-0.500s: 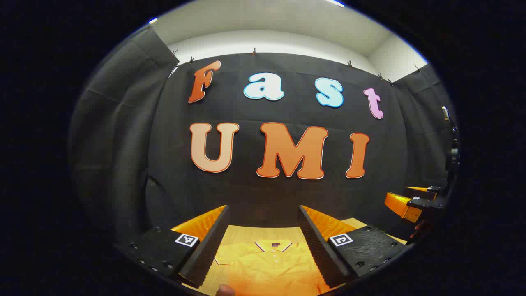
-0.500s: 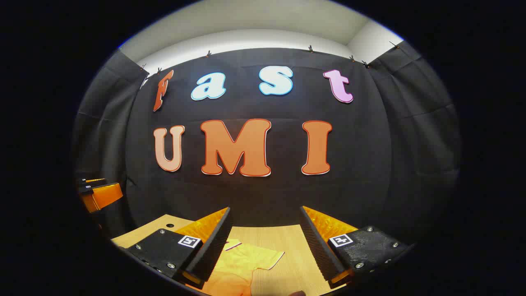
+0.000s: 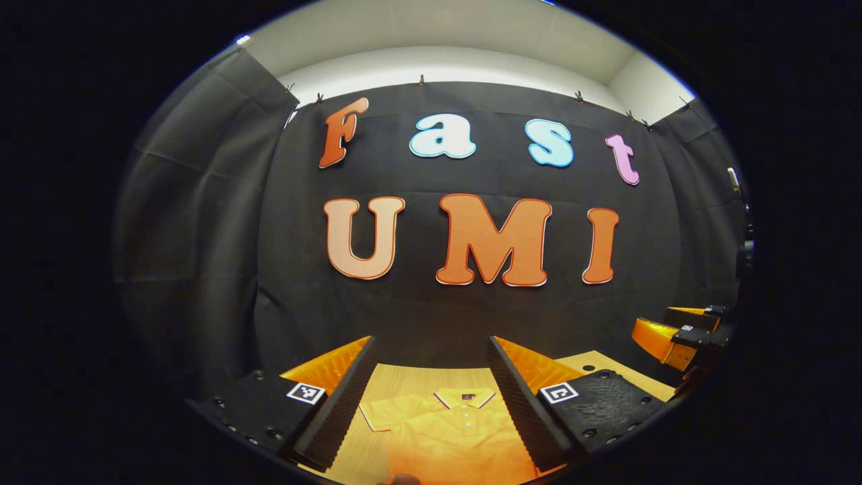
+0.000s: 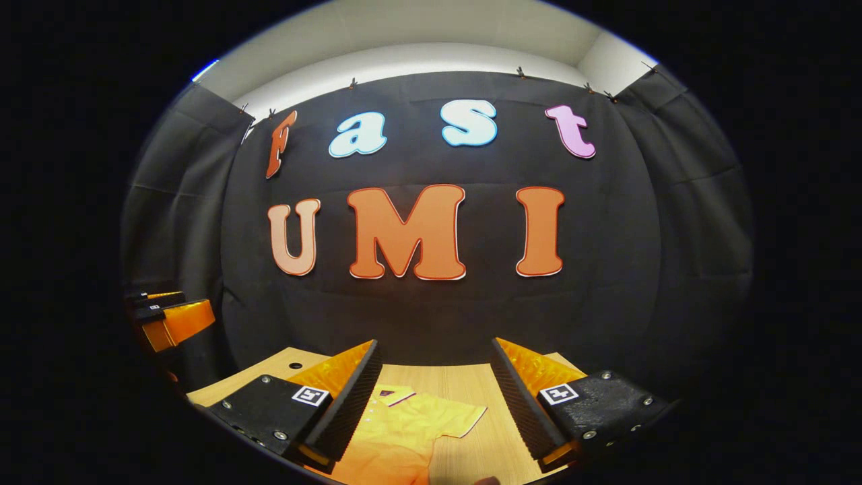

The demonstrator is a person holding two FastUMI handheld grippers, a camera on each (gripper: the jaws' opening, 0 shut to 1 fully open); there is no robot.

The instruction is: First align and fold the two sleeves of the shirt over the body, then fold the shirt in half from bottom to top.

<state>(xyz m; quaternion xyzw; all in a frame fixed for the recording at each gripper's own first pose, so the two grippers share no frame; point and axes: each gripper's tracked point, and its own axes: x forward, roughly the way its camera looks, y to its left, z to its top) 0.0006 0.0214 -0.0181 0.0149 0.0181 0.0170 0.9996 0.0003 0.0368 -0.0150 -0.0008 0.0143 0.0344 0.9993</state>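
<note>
Lying flat on the wooden surface [image 3: 404, 377], collar toward the wall: yellow shirt [image 3: 451, 438], below and between the wide-spread fingers of the left hand-held gripper [image 3: 431, 397]. Seen past the right hand-held gripper [image 4: 434, 397], also wide, holding nothing: one sleeve [image 4: 451, 421]. Since half a second ago, shifted slightly farther up both views. Behind, black cloth wall [image 3: 202, 236] under a pale ceiling.

each claw [image 3: 431, 397] carries black screw-studded blocks with square coded tags [image 3: 305, 393].
</note>
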